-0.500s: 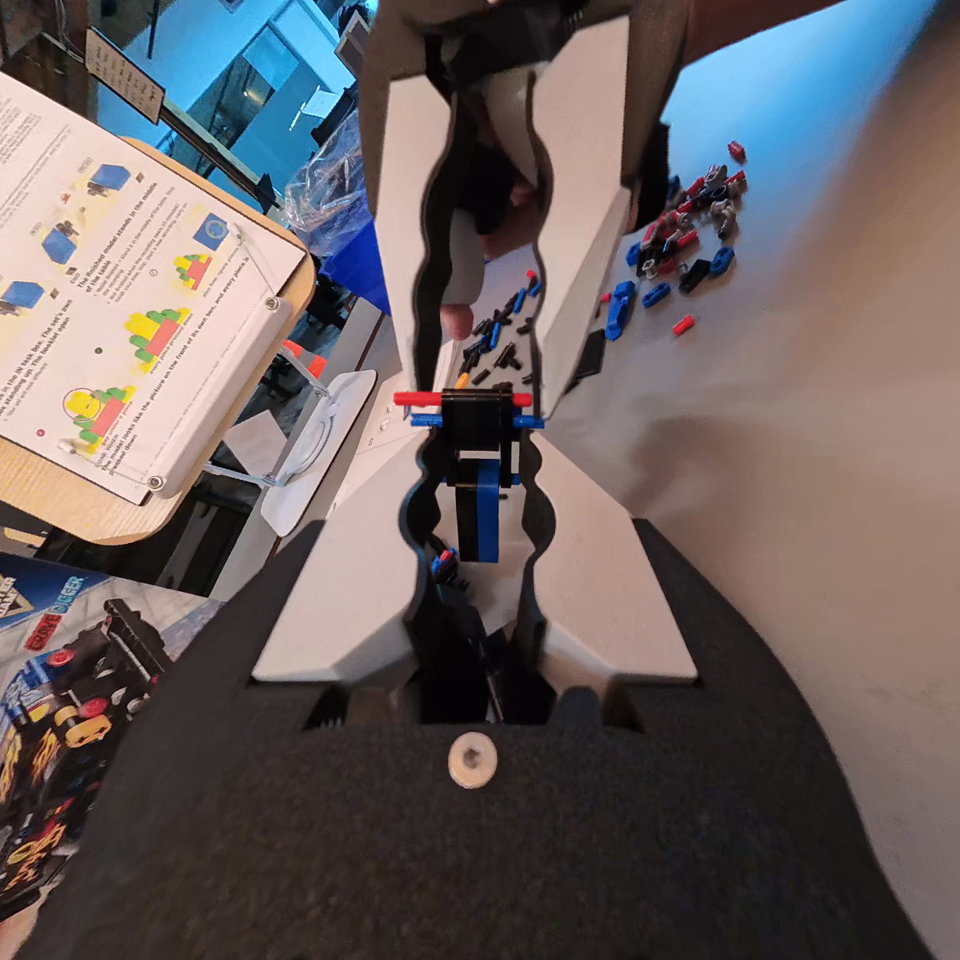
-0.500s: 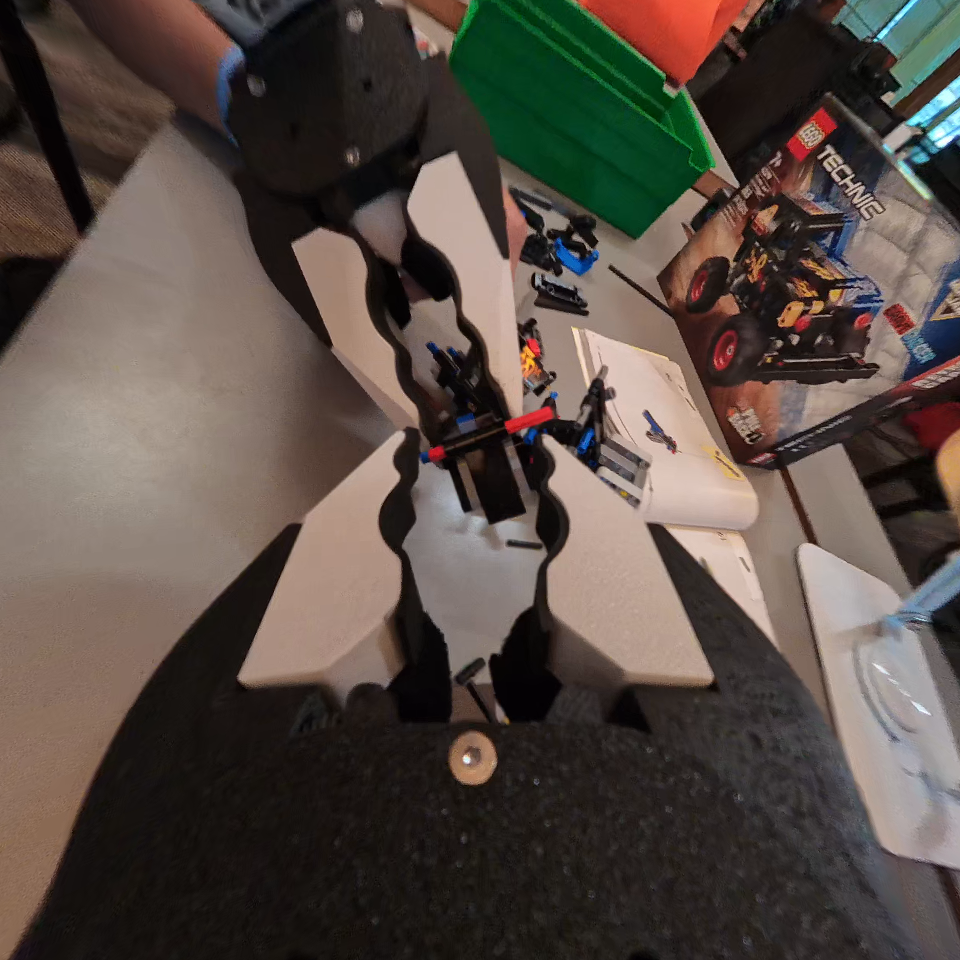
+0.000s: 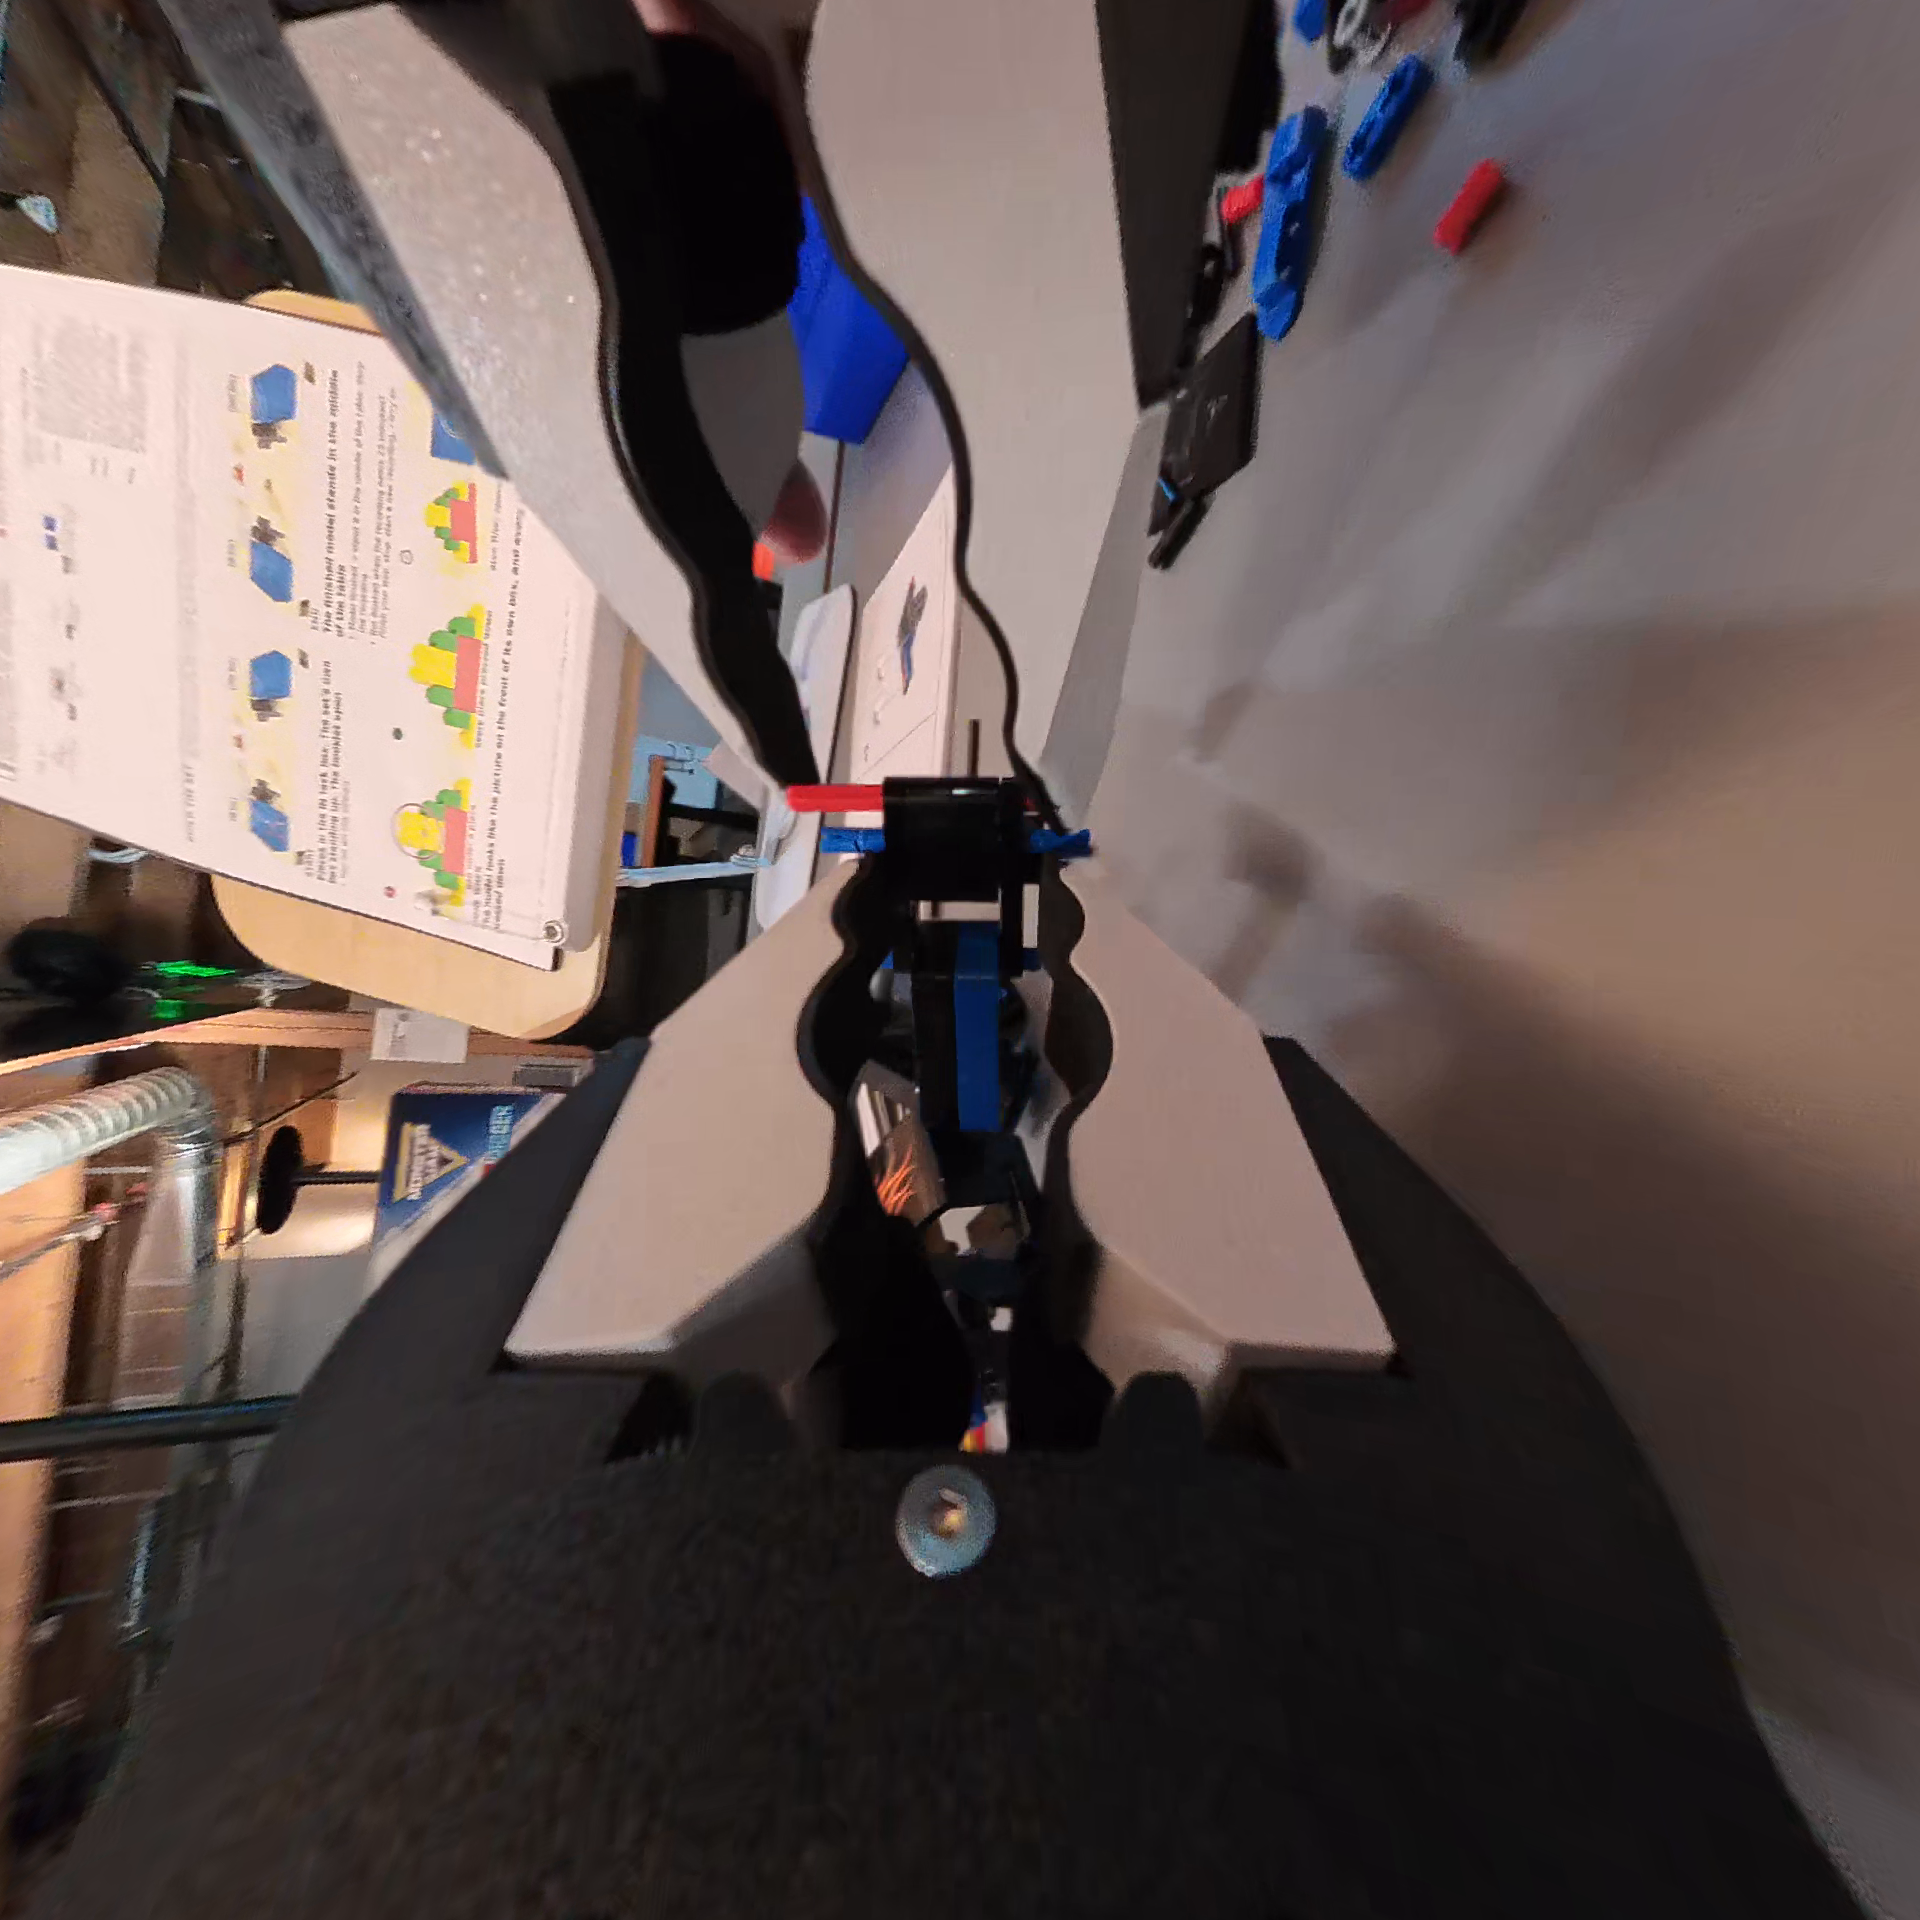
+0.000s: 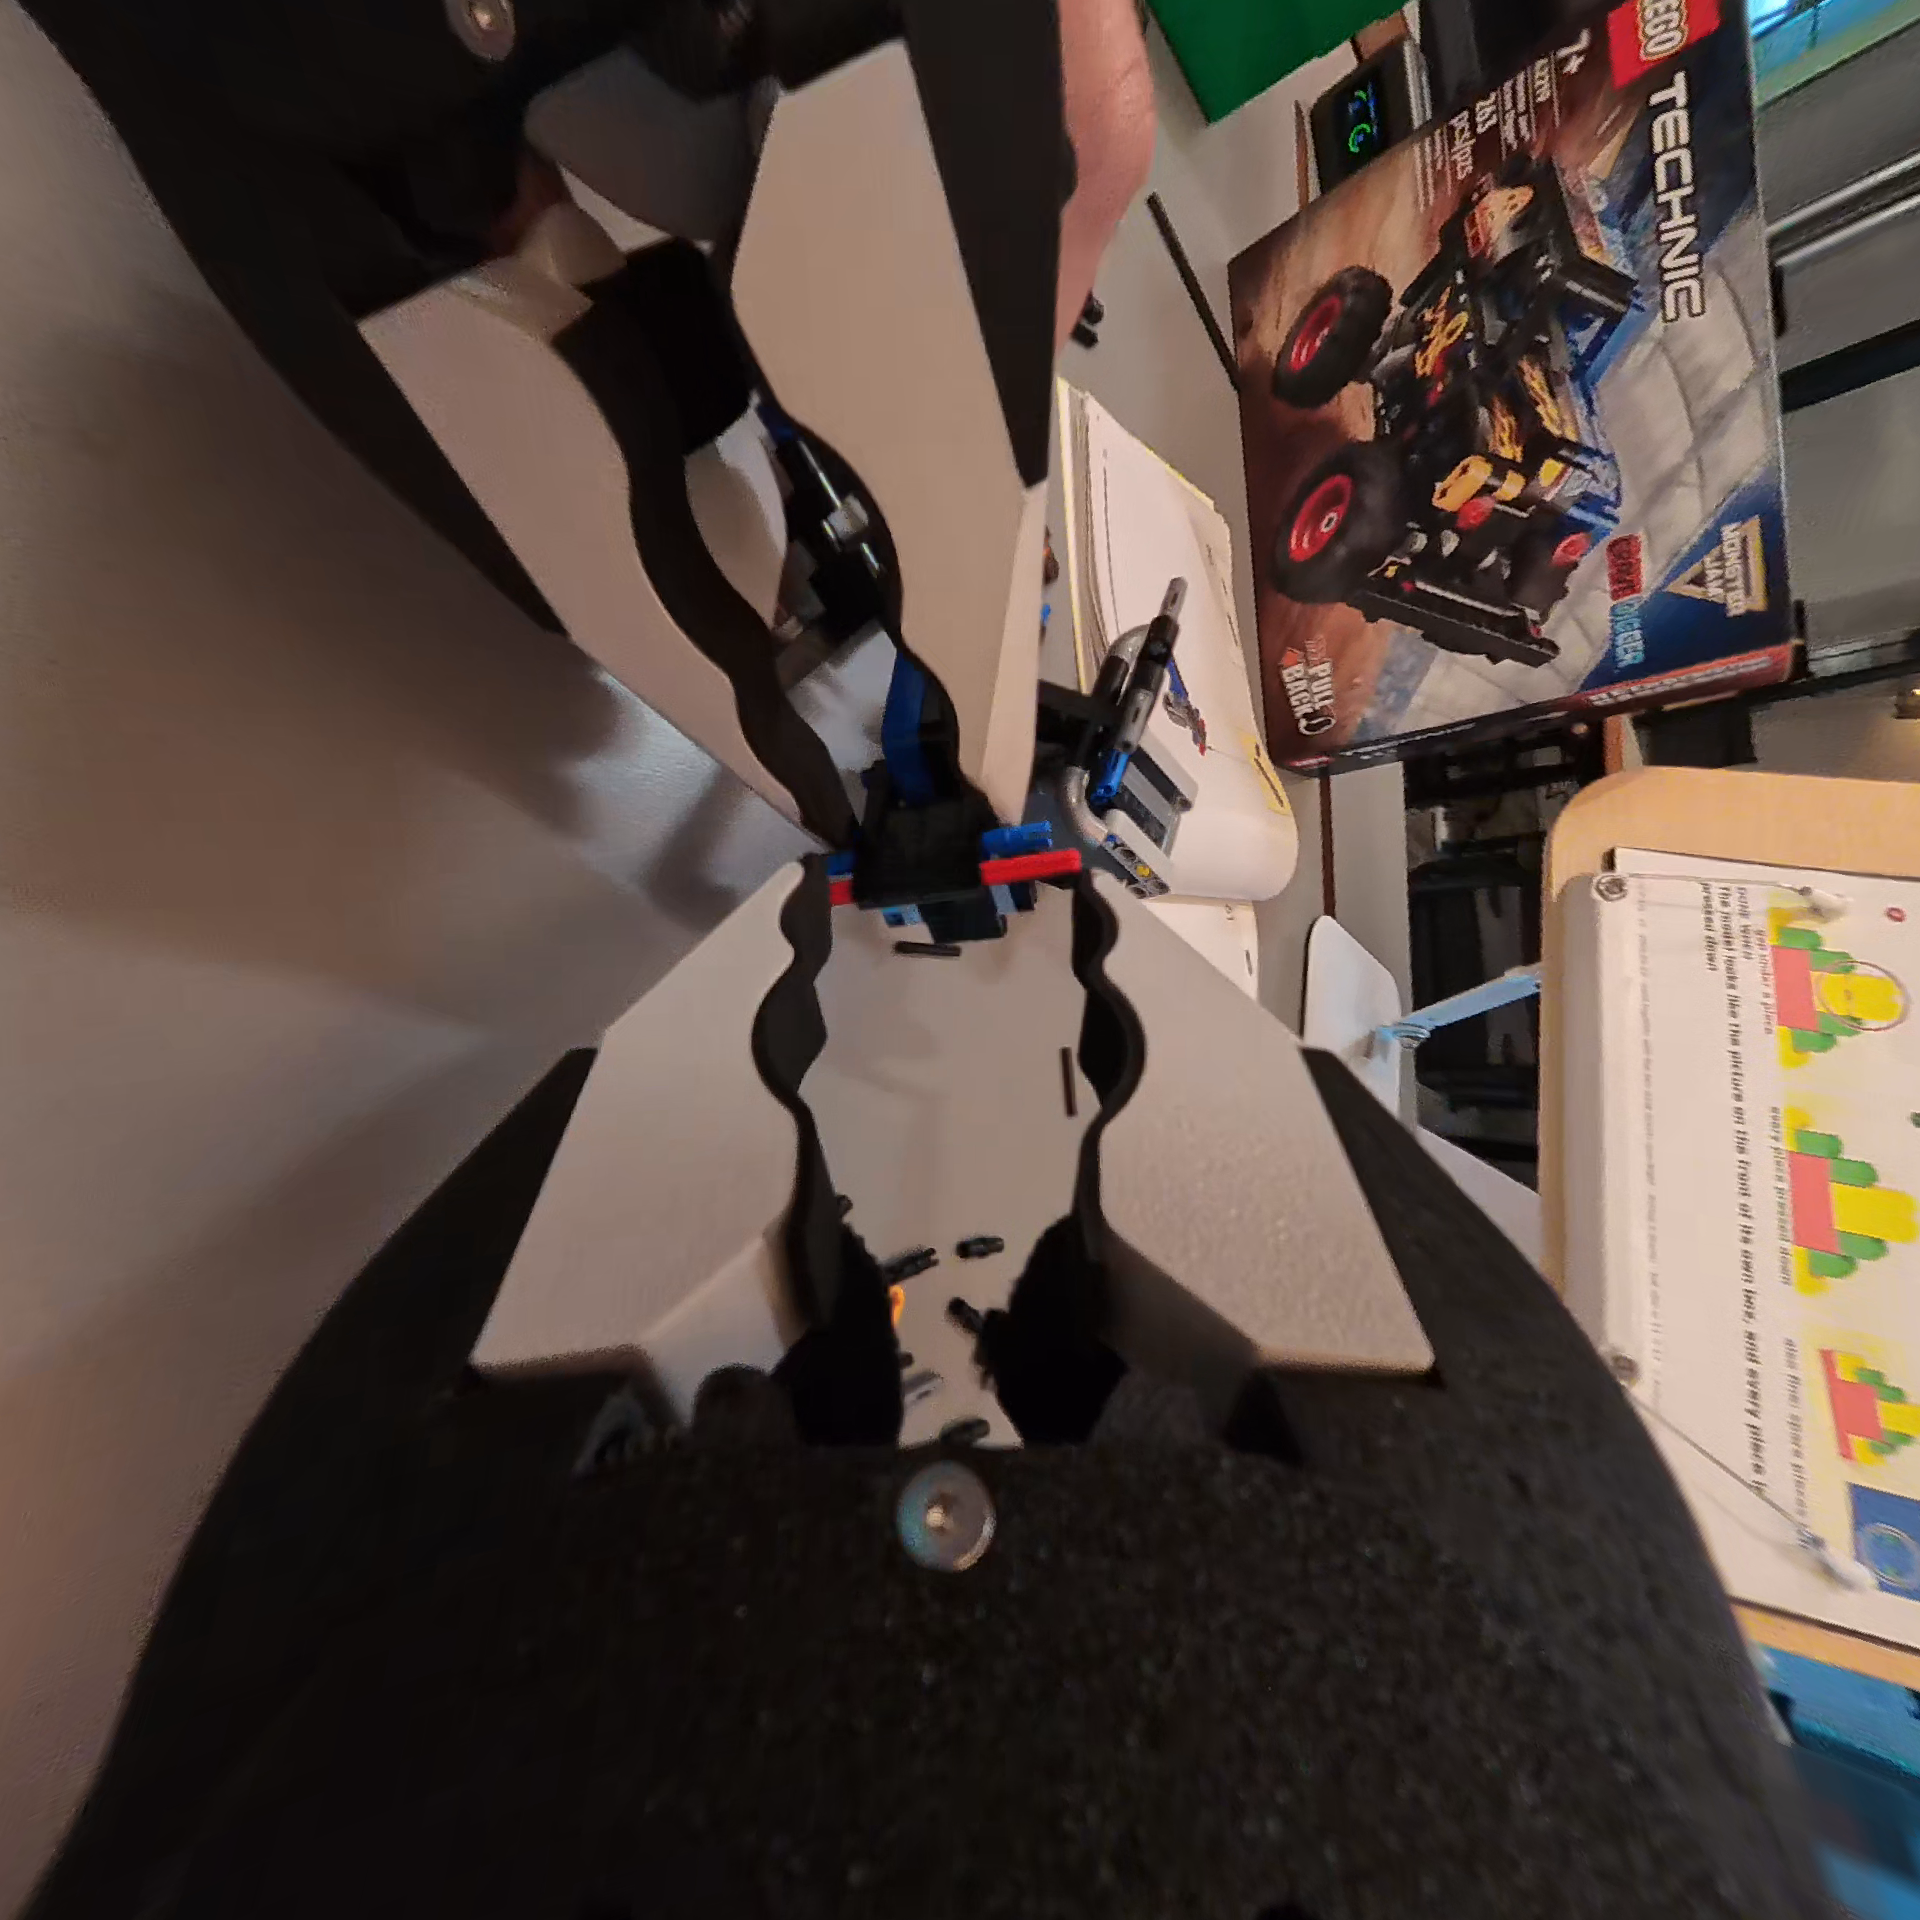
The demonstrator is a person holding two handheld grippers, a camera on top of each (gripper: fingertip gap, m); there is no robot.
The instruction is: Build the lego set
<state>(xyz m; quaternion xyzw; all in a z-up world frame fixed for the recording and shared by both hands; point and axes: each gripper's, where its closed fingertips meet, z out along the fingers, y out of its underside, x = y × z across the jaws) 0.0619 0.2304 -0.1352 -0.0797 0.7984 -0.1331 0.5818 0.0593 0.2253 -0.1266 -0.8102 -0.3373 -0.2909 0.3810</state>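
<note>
A small black and blue lego assembly [image 3: 951,831] with a red axle [image 3: 831,798] and blue pins through it hangs above the grey table [image 3: 1558,831]. My left gripper [image 3: 956,883] is shut on it, with its blue beam lying back between the fingers. My right gripper [image 3: 914,790] comes in from the opposite side, tip to tip. In the right wrist view the right gripper [image 4: 951,883] closes on the ends of the assembly [image 4: 925,842] at the red axle [image 4: 1029,862]. The left gripper [image 4: 914,821] reaches in from above.
The lego box [image 4: 1507,364] stands behind an open instruction booklet [image 4: 1164,582] that bears a grey and blue sub-build [image 4: 1132,769]. A picture sheet on a wooden board [image 3: 312,623] stands beside it. Loose blue and red parts [image 3: 1288,208] and small black pins [image 4: 935,1257] lie on the table. Both grippers' tips are close together, under 4 cm apart.
Both grippers have rolled about a quarter turn together and drawn closer, with the assembly still held between them. The background has swung round in both views.
</note>
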